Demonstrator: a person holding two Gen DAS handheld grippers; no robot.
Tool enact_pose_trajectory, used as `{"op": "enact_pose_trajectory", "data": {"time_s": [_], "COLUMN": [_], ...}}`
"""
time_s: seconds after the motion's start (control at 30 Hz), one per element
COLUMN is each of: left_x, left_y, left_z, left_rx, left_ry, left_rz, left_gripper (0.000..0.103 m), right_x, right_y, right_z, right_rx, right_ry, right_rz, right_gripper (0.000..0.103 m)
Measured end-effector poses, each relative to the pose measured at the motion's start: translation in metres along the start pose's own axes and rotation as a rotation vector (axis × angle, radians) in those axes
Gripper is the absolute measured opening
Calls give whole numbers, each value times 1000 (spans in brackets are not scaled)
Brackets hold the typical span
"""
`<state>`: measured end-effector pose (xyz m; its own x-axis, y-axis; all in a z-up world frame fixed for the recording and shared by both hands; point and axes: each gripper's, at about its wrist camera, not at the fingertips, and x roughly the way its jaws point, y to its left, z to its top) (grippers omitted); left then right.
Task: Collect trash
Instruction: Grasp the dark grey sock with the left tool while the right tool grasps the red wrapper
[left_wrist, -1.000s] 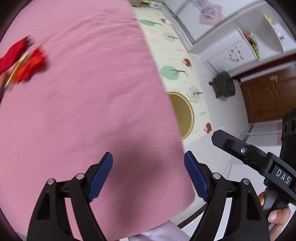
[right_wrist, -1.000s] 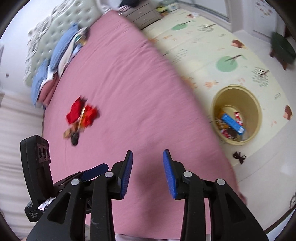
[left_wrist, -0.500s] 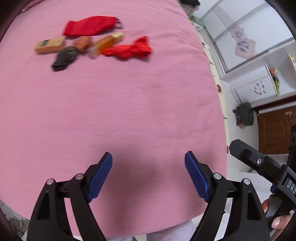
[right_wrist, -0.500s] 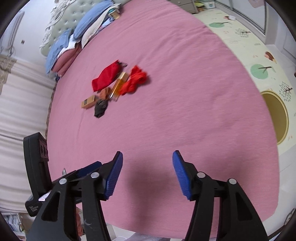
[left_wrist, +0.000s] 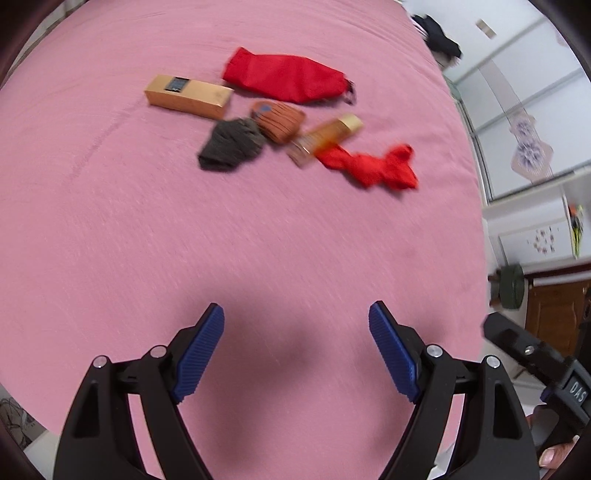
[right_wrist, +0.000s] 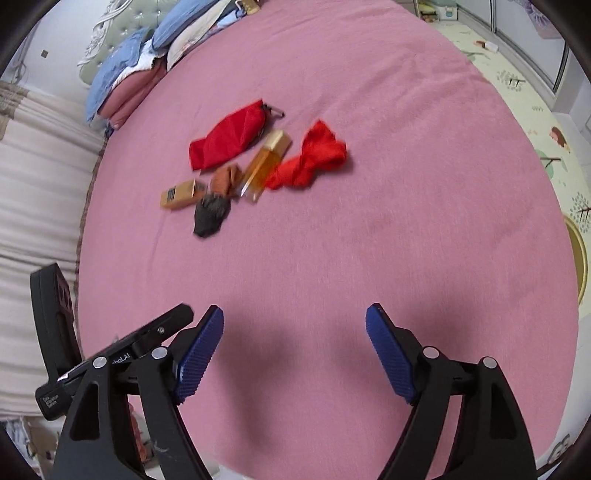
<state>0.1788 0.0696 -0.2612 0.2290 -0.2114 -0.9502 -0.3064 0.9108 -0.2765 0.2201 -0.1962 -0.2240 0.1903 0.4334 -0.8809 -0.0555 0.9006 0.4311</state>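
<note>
A small heap lies on the pink bed (left_wrist: 147, 240): a red pouch (left_wrist: 284, 77), a tan box (left_wrist: 188, 96), an orange-brown wrapper (left_wrist: 279, 120), a dark crumpled piece (left_wrist: 231, 144), an amber bottle (left_wrist: 327, 136) and a red crumpled cloth (left_wrist: 373, 168). The heap also shows in the right wrist view, with the red pouch (right_wrist: 229, 136), the bottle (right_wrist: 266, 162) and the red cloth (right_wrist: 310, 157). My left gripper (left_wrist: 295, 332) is open and empty, well short of the heap. My right gripper (right_wrist: 295, 332) is open and empty, also short of it.
Pillows and folded bedding (right_wrist: 147, 62) lie at the bed's head. A patterned floor mat (right_wrist: 535, 110) is right of the bed, with a yellow bin's rim (right_wrist: 580, 258) at the edge. Each gripper shows in the other's view (left_wrist: 535, 365) (right_wrist: 110, 354).
Both grippers have swung from the bin and floor side towards the bed's middle. The heap has come into fuller view and nearer. The right jaws have opened wider.
</note>
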Motion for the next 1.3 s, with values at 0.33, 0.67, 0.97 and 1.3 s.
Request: {"op": "enact_pose_trajectory", "data": {"time_s": [0.33,0.67,0.97,1.3], "left_x": [48,96,128,141], "left_y": [36,53,61,52], "left_z": [79,132,156,164], "left_rx": [-76,-64,-73,-56], "left_ry": [18,34,56,88], "left_rz": [50,80,91,114], "left_gripper": [81,81,81,59], "right_x": [60,124,163,173], "right_y": [-1,-25,-46,-28], "right_z": [72,117,147,163], "right_rx": [21,158,307,209], "right_ry": [55,120,140,131], "right_rz": [-45,-55,-86,-132], "right_gripper": [78,80,87,42]}}
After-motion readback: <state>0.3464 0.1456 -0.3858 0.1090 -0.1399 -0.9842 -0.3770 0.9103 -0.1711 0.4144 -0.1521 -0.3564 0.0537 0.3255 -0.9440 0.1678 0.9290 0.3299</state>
